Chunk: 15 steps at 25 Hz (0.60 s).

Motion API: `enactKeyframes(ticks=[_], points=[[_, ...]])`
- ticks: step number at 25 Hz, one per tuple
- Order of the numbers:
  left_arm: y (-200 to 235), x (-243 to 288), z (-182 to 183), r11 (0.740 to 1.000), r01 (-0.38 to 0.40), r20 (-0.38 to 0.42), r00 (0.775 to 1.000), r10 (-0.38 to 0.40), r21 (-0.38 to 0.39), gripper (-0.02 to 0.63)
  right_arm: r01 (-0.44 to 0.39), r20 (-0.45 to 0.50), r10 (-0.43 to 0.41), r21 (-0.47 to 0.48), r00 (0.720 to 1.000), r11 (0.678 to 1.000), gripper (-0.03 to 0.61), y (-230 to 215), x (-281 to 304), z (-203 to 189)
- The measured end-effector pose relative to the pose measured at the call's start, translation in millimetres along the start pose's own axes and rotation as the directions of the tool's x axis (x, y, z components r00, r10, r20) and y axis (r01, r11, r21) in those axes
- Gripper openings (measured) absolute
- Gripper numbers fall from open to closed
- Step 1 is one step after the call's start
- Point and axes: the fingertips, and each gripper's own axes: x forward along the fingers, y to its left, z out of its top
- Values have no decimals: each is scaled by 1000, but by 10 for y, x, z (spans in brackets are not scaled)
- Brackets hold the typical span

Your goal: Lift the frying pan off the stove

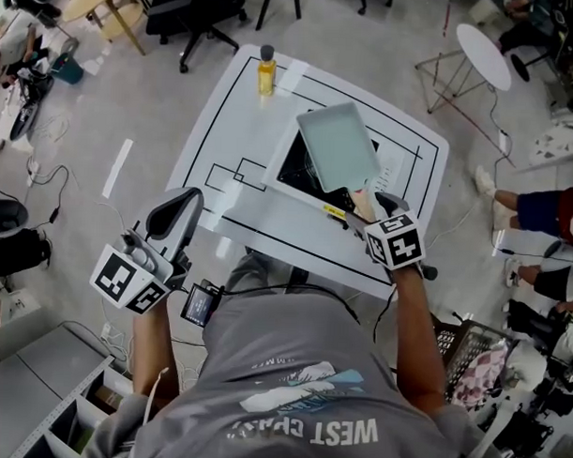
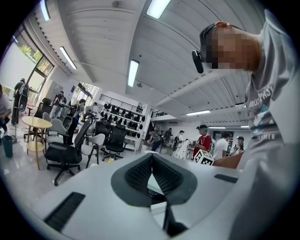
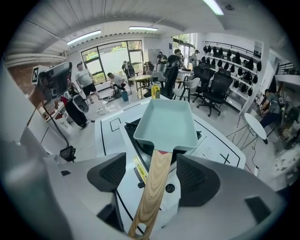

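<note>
Right gripper (image 3: 152, 171): jaws wide apart, wooden handle (image 3: 151, 197) between them, pads clear of it. Frying pan (image 3: 166, 124) just ahead of the jaws, on the stove (image 3: 134, 127). Left gripper (image 2: 151, 158): jaws closed, empty, off to the side

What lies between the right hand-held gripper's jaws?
The wooden handle of the frying pan, not gripped; the right hand-held gripper is open. The right gripper view shows it.
</note>
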Motion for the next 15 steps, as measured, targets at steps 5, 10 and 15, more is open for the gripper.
enactKeyframes(ticks=[5,10,15], points=[[64,15,-58,1000,-8,-7,1000,7,-16,-5,-8,-73,7,-10,997,1000,345,-49,136,-107],[126,36,-107,1000,-11,-11,1000,11,-29,-5,-21,-124,20,-3,992,1000,345,-74,250,-184],[169,35,-147,999,-12,-14,1000,12,-36,-5,-19,-161,20,5,987,1000,336,-86,343,-245]])
